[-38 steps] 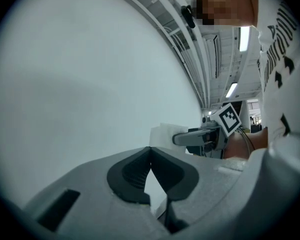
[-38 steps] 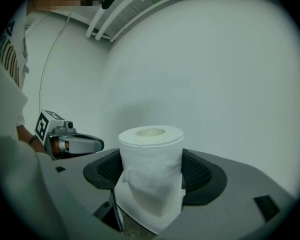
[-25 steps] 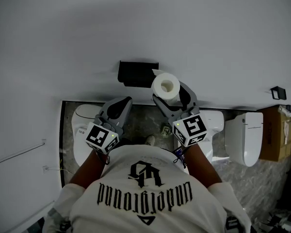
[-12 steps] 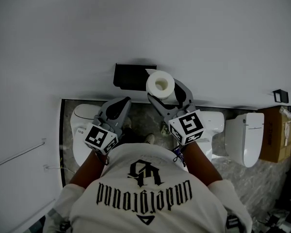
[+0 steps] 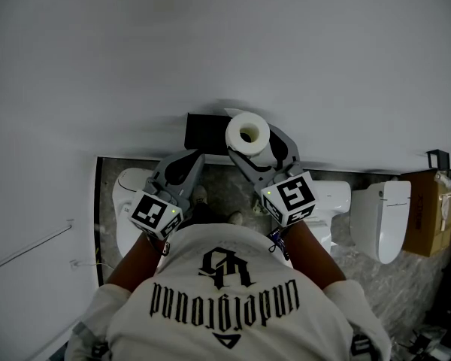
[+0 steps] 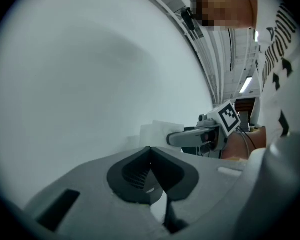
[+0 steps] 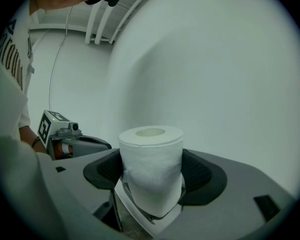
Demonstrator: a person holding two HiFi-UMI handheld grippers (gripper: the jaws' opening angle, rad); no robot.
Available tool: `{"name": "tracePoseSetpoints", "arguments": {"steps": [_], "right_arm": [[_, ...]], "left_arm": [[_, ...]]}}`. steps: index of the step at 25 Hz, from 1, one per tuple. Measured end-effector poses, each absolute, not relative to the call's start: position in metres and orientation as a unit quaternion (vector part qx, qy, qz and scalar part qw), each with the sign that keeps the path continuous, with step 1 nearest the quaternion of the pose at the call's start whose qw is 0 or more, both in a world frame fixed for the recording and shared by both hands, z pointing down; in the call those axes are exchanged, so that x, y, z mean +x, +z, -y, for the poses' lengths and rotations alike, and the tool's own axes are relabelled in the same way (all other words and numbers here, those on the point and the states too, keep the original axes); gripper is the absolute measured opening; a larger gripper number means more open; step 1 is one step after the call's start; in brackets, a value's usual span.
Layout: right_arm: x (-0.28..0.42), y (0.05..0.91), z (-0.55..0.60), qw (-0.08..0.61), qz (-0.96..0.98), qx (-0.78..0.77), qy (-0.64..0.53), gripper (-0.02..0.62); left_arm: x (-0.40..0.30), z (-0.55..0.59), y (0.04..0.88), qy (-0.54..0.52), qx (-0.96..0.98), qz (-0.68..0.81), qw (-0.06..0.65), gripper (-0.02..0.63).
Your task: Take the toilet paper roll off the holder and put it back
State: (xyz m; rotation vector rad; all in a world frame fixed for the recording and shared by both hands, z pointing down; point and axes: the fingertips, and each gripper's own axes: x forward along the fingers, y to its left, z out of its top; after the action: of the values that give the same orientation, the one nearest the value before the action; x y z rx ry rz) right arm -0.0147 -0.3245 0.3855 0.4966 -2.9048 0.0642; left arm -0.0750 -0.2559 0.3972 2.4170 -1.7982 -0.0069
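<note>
A white toilet paper roll stands upright between the jaws of my right gripper, which is shut on it. The roll is held in the air just right of the black holder on the white wall, its hollow core facing up. A loose sheet end sticks out at the roll's top left. My left gripper is shut with nothing in it, lower and left of the holder. In the left gripper view the roll shows behind the right gripper.
A white wall fills the upper half of the head view. Below stand white toilets on a grey marble floor. A brown box sits at the far right. A thin rail runs at the left.
My right gripper has carried the roll up and left, closer to the holder. The left gripper has stayed nearly still.
</note>
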Motion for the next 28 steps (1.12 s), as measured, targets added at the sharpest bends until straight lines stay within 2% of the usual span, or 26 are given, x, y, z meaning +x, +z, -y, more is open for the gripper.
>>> {"name": "tracePoseSetpoints", "arguments": {"steps": [12,28], "right_arm": [[-0.055,0.403,0.344,0.107,0.980,0.163,0.037,0.322],[-0.066,0.437,0.352,0.124,0.974,0.179,0.062,0.322]], "left_arm": [[-0.109,0.281,0.404,0.001,0.807,0.587,0.073,0.012],[-0.128,0.291,0.425,0.007,0.811,0.577,0.096,0.012]]}}
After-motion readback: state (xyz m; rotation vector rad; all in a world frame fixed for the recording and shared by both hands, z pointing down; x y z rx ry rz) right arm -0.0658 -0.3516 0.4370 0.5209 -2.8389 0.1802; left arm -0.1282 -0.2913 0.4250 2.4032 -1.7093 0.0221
